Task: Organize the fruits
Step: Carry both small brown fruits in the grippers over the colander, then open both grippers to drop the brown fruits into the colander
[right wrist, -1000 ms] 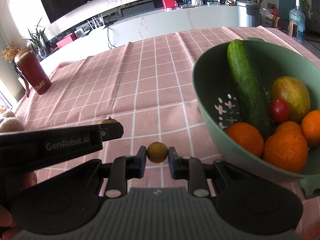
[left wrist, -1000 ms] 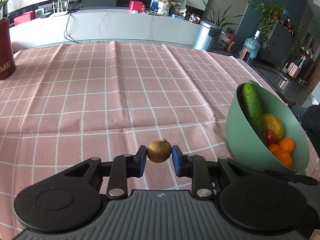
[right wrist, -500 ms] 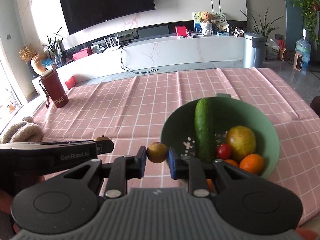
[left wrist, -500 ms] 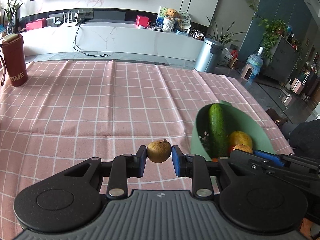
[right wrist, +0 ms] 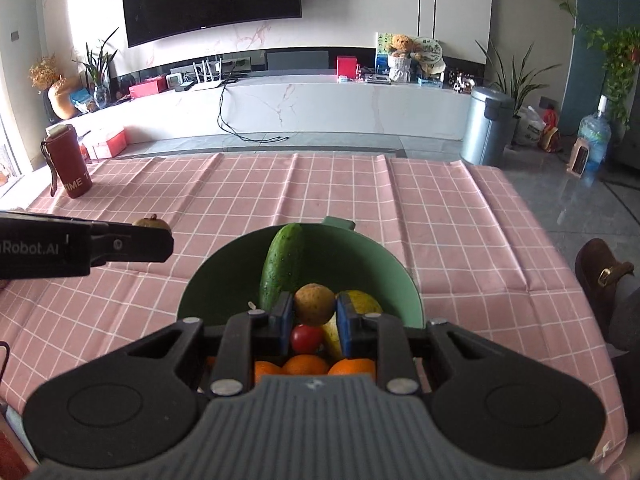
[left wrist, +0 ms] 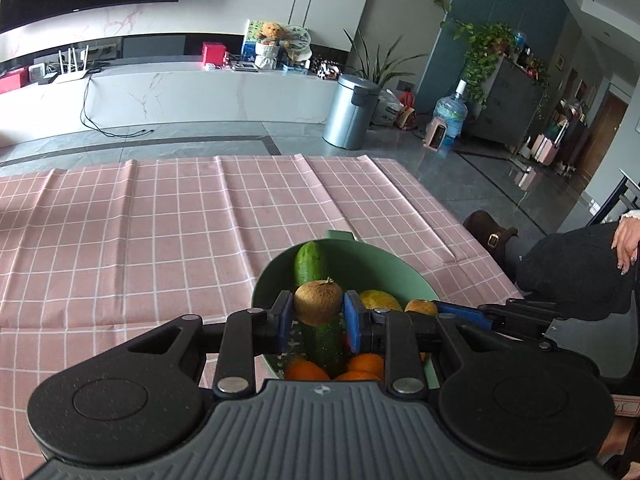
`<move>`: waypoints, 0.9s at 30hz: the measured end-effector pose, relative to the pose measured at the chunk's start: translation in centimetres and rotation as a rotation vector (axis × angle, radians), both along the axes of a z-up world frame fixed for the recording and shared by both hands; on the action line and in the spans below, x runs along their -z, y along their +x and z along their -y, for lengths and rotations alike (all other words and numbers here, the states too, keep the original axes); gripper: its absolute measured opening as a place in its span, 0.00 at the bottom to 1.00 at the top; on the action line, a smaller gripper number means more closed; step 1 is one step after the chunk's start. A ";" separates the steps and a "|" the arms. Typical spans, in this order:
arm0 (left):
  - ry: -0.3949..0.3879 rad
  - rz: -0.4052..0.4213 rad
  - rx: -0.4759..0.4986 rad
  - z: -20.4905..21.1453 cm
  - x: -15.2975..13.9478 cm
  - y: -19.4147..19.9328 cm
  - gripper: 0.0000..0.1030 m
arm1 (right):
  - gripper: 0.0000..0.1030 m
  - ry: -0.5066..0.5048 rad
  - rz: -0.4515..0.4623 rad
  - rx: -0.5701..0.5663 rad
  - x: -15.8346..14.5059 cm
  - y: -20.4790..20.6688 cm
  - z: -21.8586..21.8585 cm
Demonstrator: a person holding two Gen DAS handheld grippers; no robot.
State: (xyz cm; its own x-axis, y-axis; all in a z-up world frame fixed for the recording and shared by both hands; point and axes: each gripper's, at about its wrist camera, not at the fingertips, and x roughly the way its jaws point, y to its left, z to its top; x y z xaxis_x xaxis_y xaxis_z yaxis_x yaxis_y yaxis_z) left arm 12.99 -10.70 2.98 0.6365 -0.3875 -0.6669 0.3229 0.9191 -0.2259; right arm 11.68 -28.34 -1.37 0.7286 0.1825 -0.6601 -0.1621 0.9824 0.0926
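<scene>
My left gripper [left wrist: 318, 307] is shut on a small brown round fruit [left wrist: 318, 302] and holds it above the green bowl [left wrist: 384, 265]. My right gripper [right wrist: 314, 309] is shut on a second small brown round fruit [right wrist: 314, 304], also above the green bowl [right wrist: 360, 256]. The bowl holds a cucumber [right wrist: 282, 264], a yellow mango [right wrist: 360, 302], a red tomato [right wrist: 306, 338] and several oranges [right wrist: 306, 364]. The left gripper also shows at the left of the right wrist view [right wrist: 120, 242].
The bowl sits near the right front of a table with a pink checked cloth [right wrist: 340, 192]. A red bottle [right wrist: 66, 162] stands at the far left corner. A seated person's leg and shoe [left wrist: 492, 236] are beside the table's right edge.
Both grippers have risen and moved over the bowl, each still holding its fruit. The bowl now lies directly under both sets of fingers.
</scene>
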 end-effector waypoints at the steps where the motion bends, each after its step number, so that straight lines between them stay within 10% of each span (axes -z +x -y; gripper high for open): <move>1: 0.023 -0.011 0.011 0.5 0.5 0.3 0.29 | 0.18 0.032 -0.015 -0.007 0.3 0.4 0.2; 27: 0.338 -0.147 0.221 3.9 6.1 4.1 0.29 | 0.18 -0.086 -0.199 -0.339 3.4 6.2 -1.5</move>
